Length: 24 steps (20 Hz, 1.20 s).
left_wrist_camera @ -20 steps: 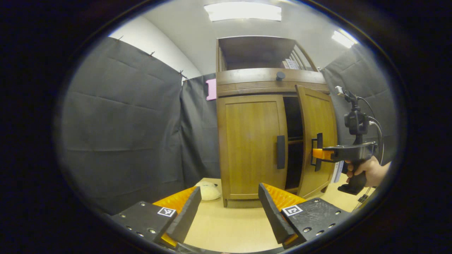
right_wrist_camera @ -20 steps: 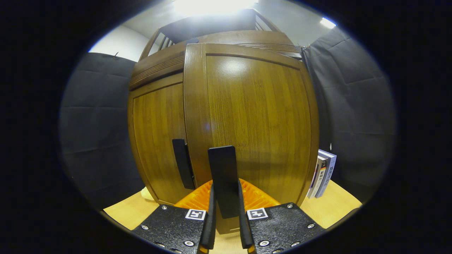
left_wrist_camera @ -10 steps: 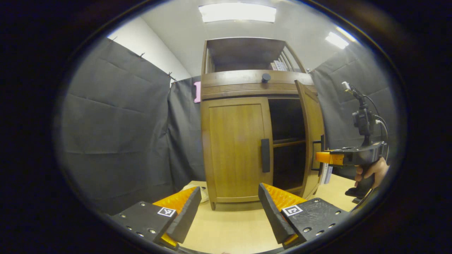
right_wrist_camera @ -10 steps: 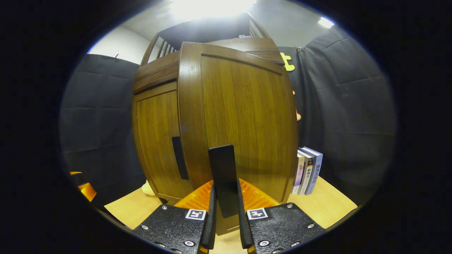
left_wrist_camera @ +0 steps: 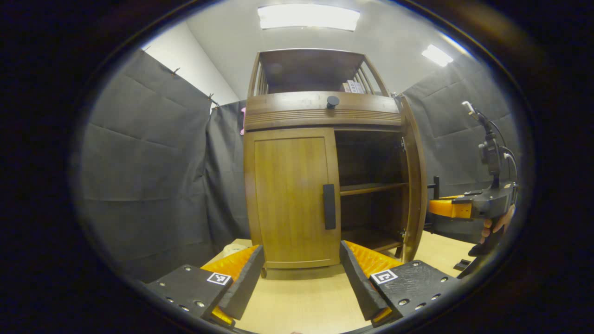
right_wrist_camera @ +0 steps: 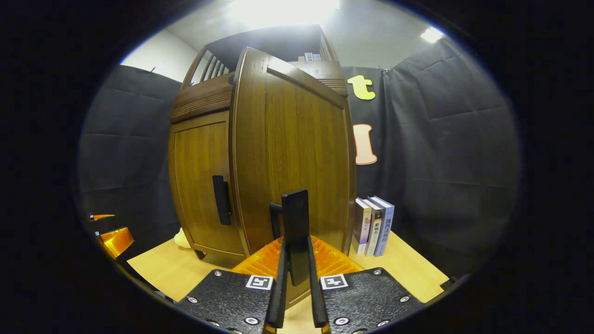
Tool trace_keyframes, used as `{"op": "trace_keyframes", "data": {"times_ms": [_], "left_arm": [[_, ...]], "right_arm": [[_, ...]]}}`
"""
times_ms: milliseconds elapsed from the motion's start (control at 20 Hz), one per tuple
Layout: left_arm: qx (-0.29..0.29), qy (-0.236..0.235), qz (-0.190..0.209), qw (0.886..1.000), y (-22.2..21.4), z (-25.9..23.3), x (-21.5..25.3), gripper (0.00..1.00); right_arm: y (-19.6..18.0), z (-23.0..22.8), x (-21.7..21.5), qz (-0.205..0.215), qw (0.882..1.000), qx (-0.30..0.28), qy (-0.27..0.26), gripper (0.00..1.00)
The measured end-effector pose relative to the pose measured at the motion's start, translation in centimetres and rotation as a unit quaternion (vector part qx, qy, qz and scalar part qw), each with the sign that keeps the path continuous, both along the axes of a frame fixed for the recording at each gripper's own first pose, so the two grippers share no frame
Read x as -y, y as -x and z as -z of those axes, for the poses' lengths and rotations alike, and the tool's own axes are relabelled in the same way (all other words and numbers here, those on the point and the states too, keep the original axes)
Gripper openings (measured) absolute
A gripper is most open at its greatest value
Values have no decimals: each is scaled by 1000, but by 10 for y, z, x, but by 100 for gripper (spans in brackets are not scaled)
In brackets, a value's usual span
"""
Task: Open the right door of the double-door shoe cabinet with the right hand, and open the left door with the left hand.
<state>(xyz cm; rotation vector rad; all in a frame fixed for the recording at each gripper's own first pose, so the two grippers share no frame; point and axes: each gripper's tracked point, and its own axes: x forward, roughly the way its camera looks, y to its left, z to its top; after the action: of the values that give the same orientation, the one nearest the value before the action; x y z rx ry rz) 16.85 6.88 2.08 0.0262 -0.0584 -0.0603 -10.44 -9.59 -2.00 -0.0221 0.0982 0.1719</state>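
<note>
A: Two grippers logged. Right gripper (right_wrist_camera: pixel 295 297) is clamped on the right door's handle (right_wrist_camera: pixel 295 222); left gripper (left_wrist_camera: pixel 301 278) hangs apart, holding nothing, well short of the shoe cabinet (left_wrist_camera: pixel 320 111).

B: Doors?

A: Right door (right_wrist_camera: pixel 297 153) stands swung wide, edge-on in the left gripper view. Left door (left_wrist_camera: pixel 294 199) is closed, flat to the front. Both are stiff hinged wood, probably light to swing.

B: Grip point?

A: Left door's handle (left_wrist_camera: pixel 329 206), a black vertical bar at its inner edge, long axis upright.
</note>
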Motion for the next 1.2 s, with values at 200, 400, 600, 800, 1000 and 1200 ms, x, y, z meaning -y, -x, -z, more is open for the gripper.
{"op": "trace_keyframes", "data": {"times_ms": [200, 400, 600, 800, 1000, 1200], "left_arm": [[-2, -3, 16, 1000, -17, 0, 2, 93], [2, -8, 28, 1000, -37, 7, 11, 99], [1, -10, 38, 999, -50, 10, 10, 99], [0, -13, 47, 999, -62, 11, 15, 95], [-11, -17, 55, 998, -92, 11, 23, 95], [-13, -8, 62, 998, -119, 15, 24, 93]], "right_arm": [[8, -1, 22, 17, 1000, 2, 3, 22], [14, -3, 54, 51, 999, 1, 2, 22], [18, -3, 87, 90, 996, 0, 12, 17], [26, -3, 119, 128, 992, -3, -1, 18], [35, -6, 153, 171, 985, 7, 24, 20], [44, -12, 176, 193, 980, 15, 50, 23]]}}
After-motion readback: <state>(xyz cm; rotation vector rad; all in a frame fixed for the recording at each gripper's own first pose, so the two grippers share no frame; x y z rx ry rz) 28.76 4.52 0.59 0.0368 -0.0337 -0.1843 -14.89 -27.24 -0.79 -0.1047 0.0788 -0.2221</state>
